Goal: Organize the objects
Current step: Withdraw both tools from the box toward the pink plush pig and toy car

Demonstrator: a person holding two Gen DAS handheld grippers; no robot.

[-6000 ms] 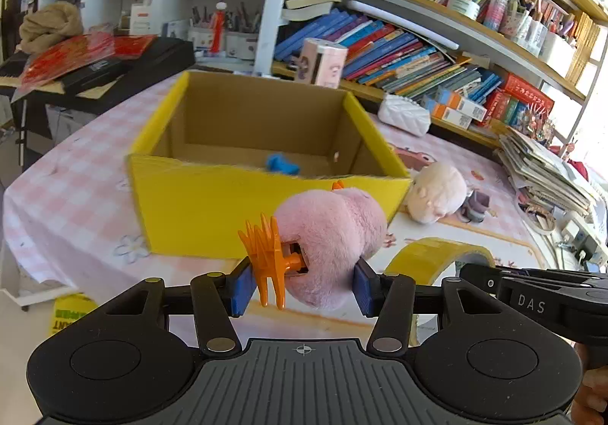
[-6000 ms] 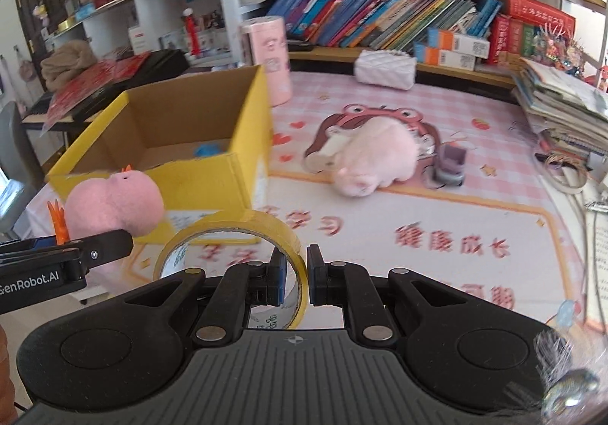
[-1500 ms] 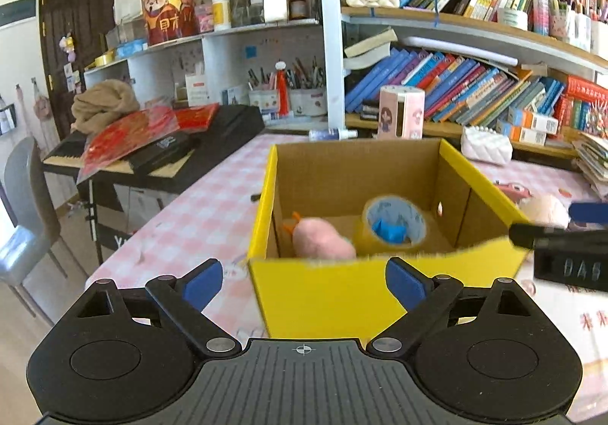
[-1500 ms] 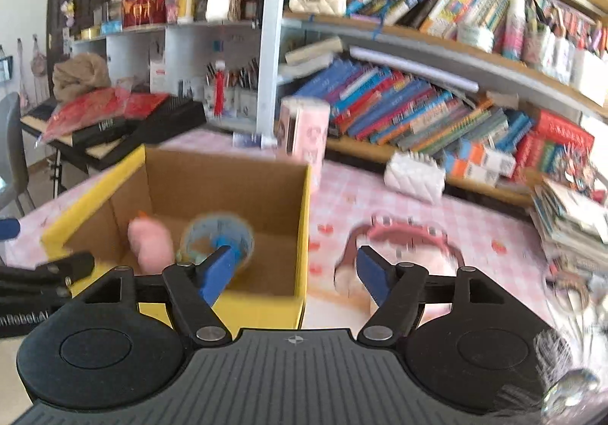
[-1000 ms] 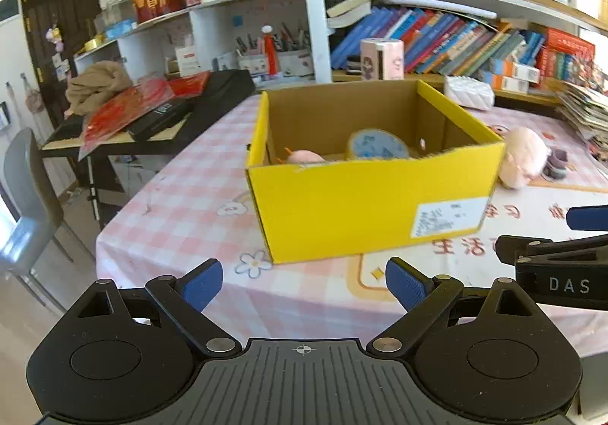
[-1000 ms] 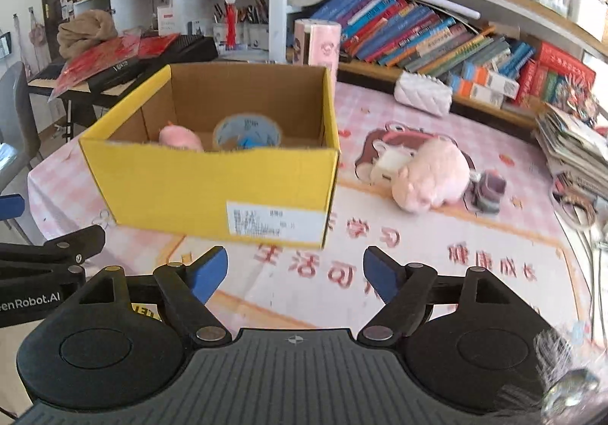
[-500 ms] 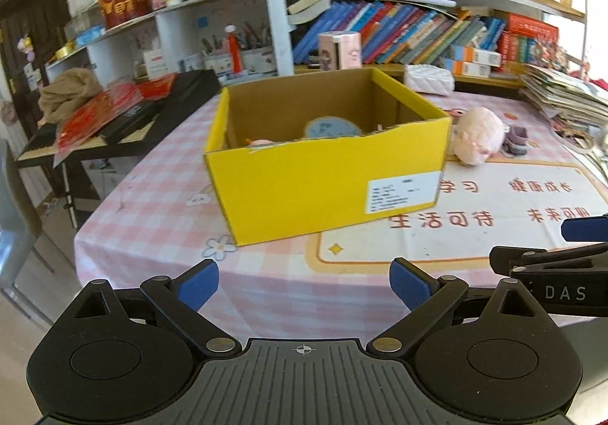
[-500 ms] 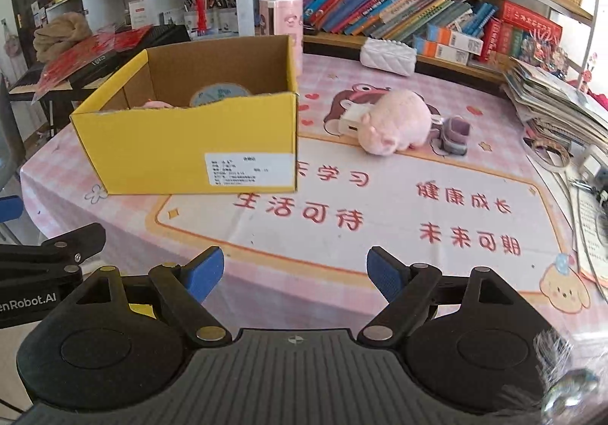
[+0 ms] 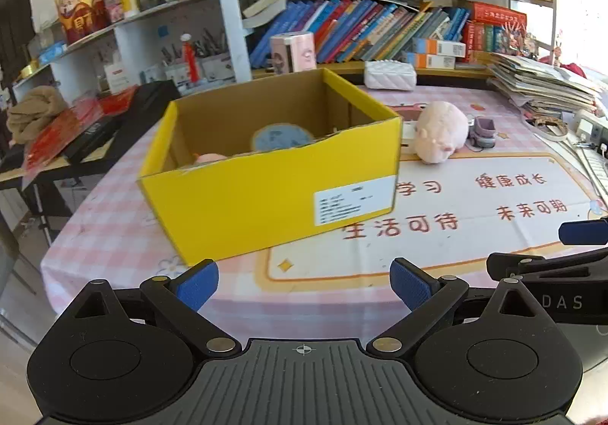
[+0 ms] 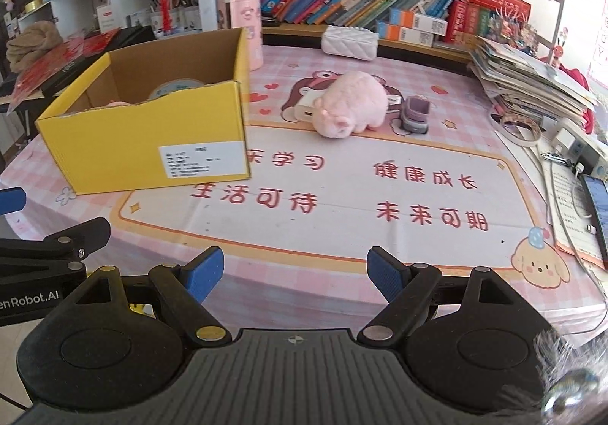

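A yellow cardboard box (image 9: 266,193) (image 10: 148,143) stands on the pink checked table. Inside it a tape roll (image 9: 280,138) (image 10: 175,87) leans upright and a pink plush toy (image 9: 209,158) (image 10: 117,103) just shows over the front wall. My left gripper (image 9: 304,282) is open and empty, held back from the table's near edge in front of the box. My right gripper (image 10: 294,273) is open and empty, near the table edge to the right of the box.
A larger pink plush pig (image 10: 349,103) (image 9: 440,136) lies on the mat (image 10: 342,189) right of the box, beside a small purple toy car (image 10: 416,113) and a white power bank (image 10: 306,109). Magazines (image 10: 532,79), a phone (image 10: 594,199) and cables sit at the right. Bookshelves stand behind.
Six seconds ago my left gripper held the pink plush and my right held the tape roll; both now lie in the box. Both grippers have opened and pulled back from the box.
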